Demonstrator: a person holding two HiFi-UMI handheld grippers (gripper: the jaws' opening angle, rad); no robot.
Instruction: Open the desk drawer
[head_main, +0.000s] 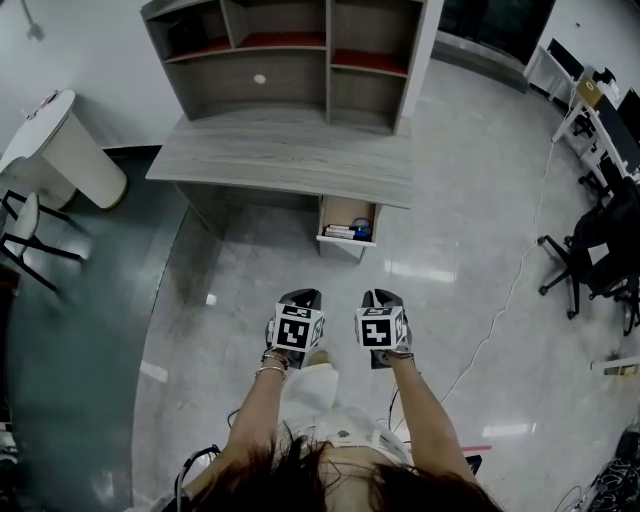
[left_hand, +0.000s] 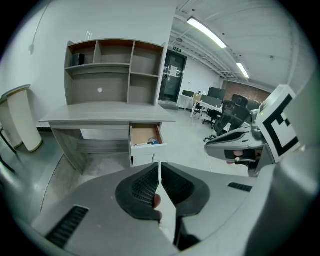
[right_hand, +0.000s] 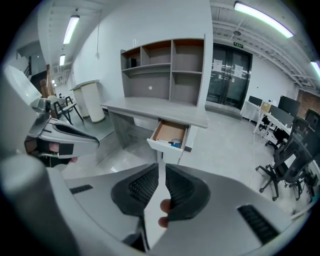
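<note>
Drawer (head_main: 340, 243) open, contents unclear, rear under desk (head_main: 290, 160); L claw (head_main: 300, 297), R claw (head_main: 382, 297) closed, empty.

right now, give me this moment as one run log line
drawer: open, items inside | left gripper: shut, empty | right gripper: shut, empty | both apart from desk

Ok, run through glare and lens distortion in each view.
Head view: bright glare patches on the glossy floor. Left gripper view: fisheye bows the desk, a black vignette rings the frame, and the ceiling light strip is blown out. Right gripper view: same fisheye bowing, yet the open drawer stays sharp.
</note>
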